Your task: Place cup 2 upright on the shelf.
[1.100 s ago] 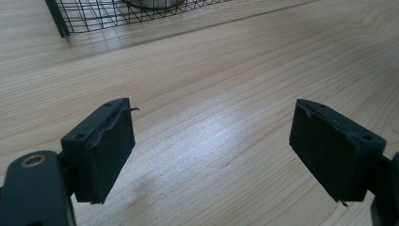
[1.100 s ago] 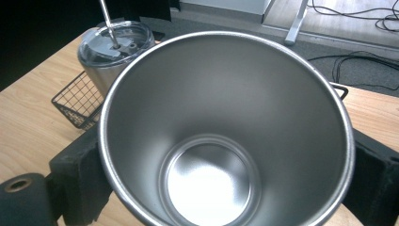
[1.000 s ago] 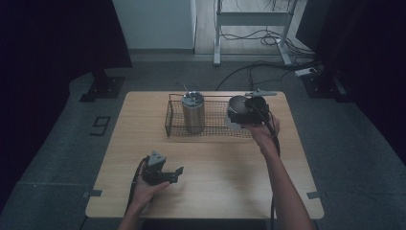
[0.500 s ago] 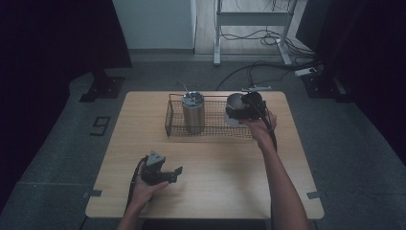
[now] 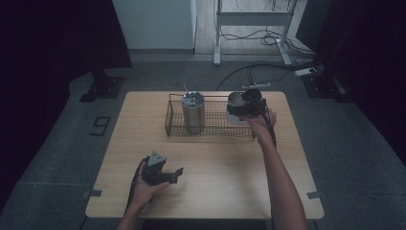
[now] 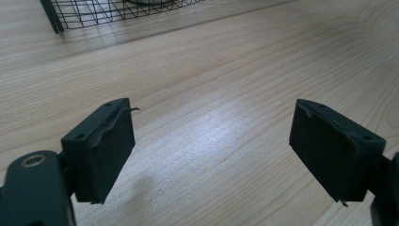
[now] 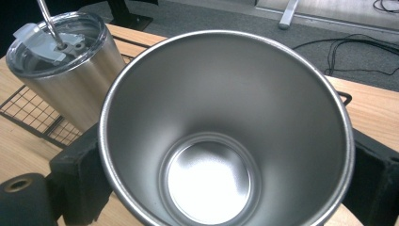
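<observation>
The right gripper [image 5: 245,103] has its fingers [image 7: 77,174] clamped on an open, smooth steel cup [image 7: 226,141], now farther over the wire basket [image 5: 210,125], probably clear of its mesh. In the basket stands a brushed-steel lidded tumbler [image 5: 193,111]. The left gripper [image 5: 165,175], fingers [image 6: 101,148] spread wide and empty, rests near the wooden tabletop [image 5: 220,167]

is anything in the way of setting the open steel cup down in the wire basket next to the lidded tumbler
Nothing visible. The right gripper holds the open cup over the basket's right end. The lidded tumbler stands toward its left, and the mesh floor between looks bare.
</observation>
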A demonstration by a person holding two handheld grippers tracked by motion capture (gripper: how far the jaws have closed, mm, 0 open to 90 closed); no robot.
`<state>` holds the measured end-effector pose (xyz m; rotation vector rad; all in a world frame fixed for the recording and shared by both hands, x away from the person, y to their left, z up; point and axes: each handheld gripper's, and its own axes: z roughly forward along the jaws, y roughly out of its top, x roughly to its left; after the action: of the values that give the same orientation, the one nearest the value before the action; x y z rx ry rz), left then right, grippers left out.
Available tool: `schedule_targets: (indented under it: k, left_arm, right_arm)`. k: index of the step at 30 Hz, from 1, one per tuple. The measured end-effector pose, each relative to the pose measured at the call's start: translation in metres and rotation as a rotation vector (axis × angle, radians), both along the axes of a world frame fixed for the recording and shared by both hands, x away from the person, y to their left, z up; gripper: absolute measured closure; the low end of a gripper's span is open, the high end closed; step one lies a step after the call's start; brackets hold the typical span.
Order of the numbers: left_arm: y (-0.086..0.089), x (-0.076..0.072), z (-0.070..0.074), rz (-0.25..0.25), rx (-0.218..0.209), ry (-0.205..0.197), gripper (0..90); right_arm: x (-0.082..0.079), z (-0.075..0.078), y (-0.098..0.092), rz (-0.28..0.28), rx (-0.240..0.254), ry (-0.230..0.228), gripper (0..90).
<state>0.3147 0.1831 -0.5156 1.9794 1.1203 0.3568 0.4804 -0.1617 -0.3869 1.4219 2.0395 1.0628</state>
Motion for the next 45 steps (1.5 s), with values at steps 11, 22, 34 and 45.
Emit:
schedule_targets:
  k: [11, 22, 34, 45]
  left_arm:
    - [0.002, 0.000, 0.000, 0.001, -0.002, -0.001, 14.6]
    - [0.002, 0.001, 0.000, -0.003, 0.001, 0.004, 14.6]
    - [0.001, 0.001, -0.001, -0.003, -0.001, 0.006, 14.6]
    - [0.000, 0.001, -0.003, -0.008, 0.007, 0.009, 14.6]
  right_arm:
    - [0.017, -0.002, 0.006, -0.007, -0.020, 0.010, 7.0]
    - [0.029, -0.006, 0.009, -0.020, -0.022, 0.014, 7.0]
    - [0.041, -0.018, 0.010, -0.028, -0.035, 0.037, 7.0]
    - [0.050, -0.030, 0.013, -0.028, -0.061, 0.043, 7.0]
